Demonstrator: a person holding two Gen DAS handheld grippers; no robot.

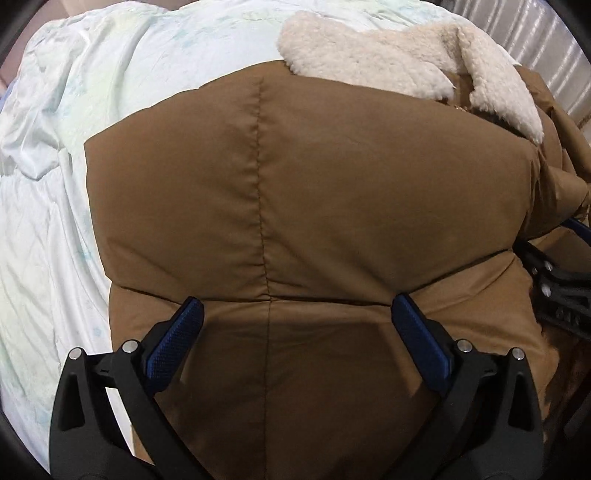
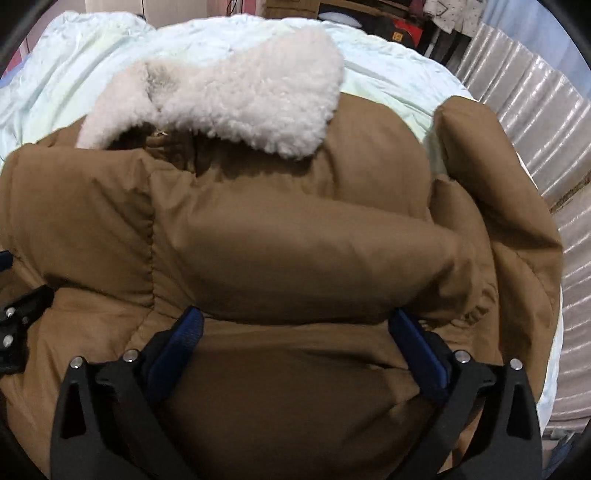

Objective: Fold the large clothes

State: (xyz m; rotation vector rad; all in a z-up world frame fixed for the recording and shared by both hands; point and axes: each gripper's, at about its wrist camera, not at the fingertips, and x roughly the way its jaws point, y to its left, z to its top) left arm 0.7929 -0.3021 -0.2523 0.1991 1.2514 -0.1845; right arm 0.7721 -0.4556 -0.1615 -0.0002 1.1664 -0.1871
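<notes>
A brown padded jacket (image 1: 332,192) with a white fleece collar (image 1: 388,55) lies spread on a bed. My left gripper (image 1: 297,304) hovers open just over its left half, with both blue pads wide apart and only flat fabric below them. In the right wrist view a sleeve (image 2: 314,251) lies folded across the jacket (image 2: 92,221) under the collar (image 2: 240,103). My right gripper (image 2: 295,316) is open close above the fabric below that sleeve, gripping nothing. Each gripper shows at the edge of the other's view: the right gripper (image 1: 557,291) and the left gripper (image 2: 18,314).
A pale, wrinkled quilt (image 1: 48,192) covers the bed (image 2: 74,74) around the jacket. A silvery ribbed panel (image 2: 535,129) runs along the bed's right side. Shelves with clutter (image 2: 406,26) stand beyond the far end.
</notes>
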